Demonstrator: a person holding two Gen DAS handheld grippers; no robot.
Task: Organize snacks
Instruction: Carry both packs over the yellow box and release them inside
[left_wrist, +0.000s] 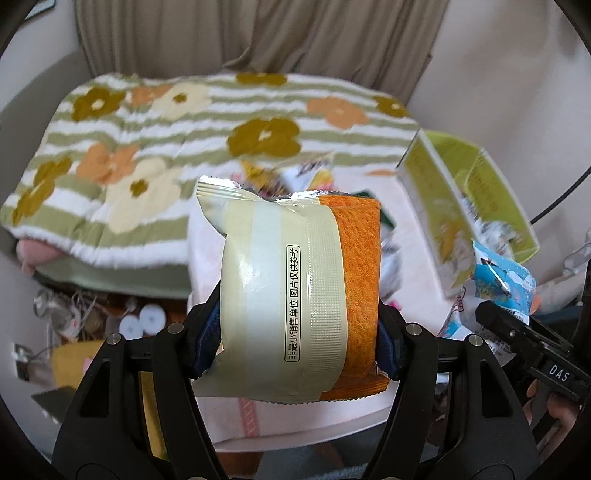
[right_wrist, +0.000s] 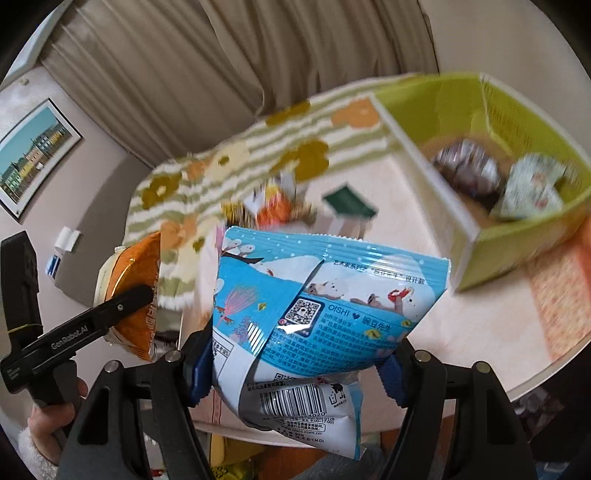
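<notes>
Left tongs clamp the orange packet, right tongs the blue packet, lifted for the green box ahead-right.

I think I am working in a home bedroom: a bed with a green-striped flower blanket, long beige pleated curtains behind it, and a framed picture of coloured houses on the wall.

Two held snack packs: orange, blue; one green box (two packs inside).
</notes>
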